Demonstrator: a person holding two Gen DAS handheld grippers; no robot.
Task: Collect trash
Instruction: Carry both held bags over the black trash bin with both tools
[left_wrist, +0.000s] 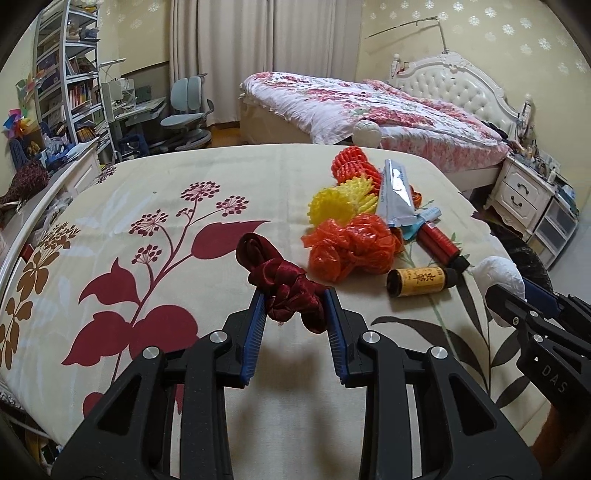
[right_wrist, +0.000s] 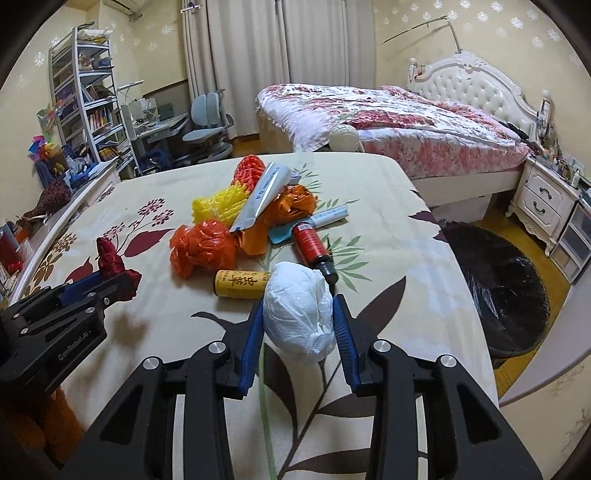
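- Left tool (left_wrist: 295, 306): its blue pads pinch a dark red ribbon (left_wrist: 284, 284), lifted clear of the bedsheet (left_wrist: 155, 177); a shadow lies on the sheet under it.
- Right tool (right_wrist: 299, 314): closed on a white wad (right_wrist: 299, 314) of crumpled paper, which bulges out between the pads, also off the sheet.
- The two tools sit side by side, apart, with bare sheet between them.
- Just ahead of the right tool lies a yellow tube (right_wrist: 242, 284); beyond it a red bottle (right_wrist: 310, 243) with a black cap.
- Further ahead, a heap: orange bag (right_wrist: 201, 251), yellow net (right_wrist: 218, 206), orange net (right_wrist: 249, 168), silver pouch (right_wrist: 264, 192).
- Ahead-left of the left tool the sheet is open up to the bed's left edge.
- To the right of the right tool the mattress edge drops off near; below it a black bag (right_wrist: 502, 291) lies open on the floor.
- Past the far edge stands a second bed (right_wrist: 388, 122).
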